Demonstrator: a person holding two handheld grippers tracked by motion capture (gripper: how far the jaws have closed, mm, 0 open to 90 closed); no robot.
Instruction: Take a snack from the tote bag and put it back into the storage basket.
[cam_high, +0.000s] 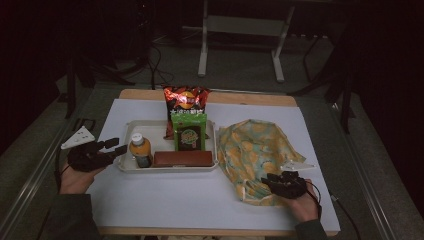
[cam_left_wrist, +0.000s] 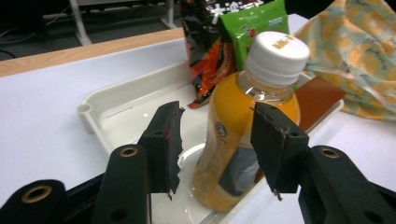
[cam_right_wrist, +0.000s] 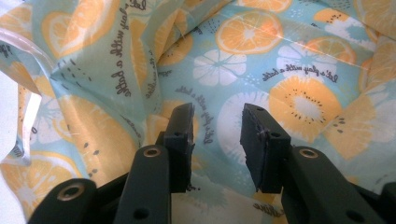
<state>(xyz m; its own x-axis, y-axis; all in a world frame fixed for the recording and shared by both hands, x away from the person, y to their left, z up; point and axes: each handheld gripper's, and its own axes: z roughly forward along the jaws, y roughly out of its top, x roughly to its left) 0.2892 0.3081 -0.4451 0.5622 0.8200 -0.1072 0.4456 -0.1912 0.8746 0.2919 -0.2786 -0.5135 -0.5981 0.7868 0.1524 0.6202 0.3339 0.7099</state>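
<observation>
- Orange juice bottle (cam_left_wrist: 247, 135) with a white cap stands upright at the left end of the cream tray (cam_high: 125, 167), and that looks like the thing being gone for.
- Left gripper (cam_left_wrist: 217, 144) sits just left of the tray with its jaws partway apart; the bottle is past the tips, not pinched.
- Right gripper (cam_right_wrist: 215, 137) is well right of the tray, jaws half open over the fruit-print bag (cam_high: 252, 150). I can't tell if any fabric is caught.
- Risk, imo: the bottle is round, slick and tall, so a grip near the cap or off-centre could tip it onto the brown box (cam_high: 182, 158) right beside it in the tray.
- The green packet (cam_high: 189, 131) and red chip bag (cam_high: 186, 100) lean at the tray's back, so a shove could topple them.
- Tray sits on a white sheet (cam_high: 200, 195) over a wooden table (cam_high: 250, 98); behind it the room is dim, with grey floor and a stand's legs (cam_high: 202, 60).
</observation>
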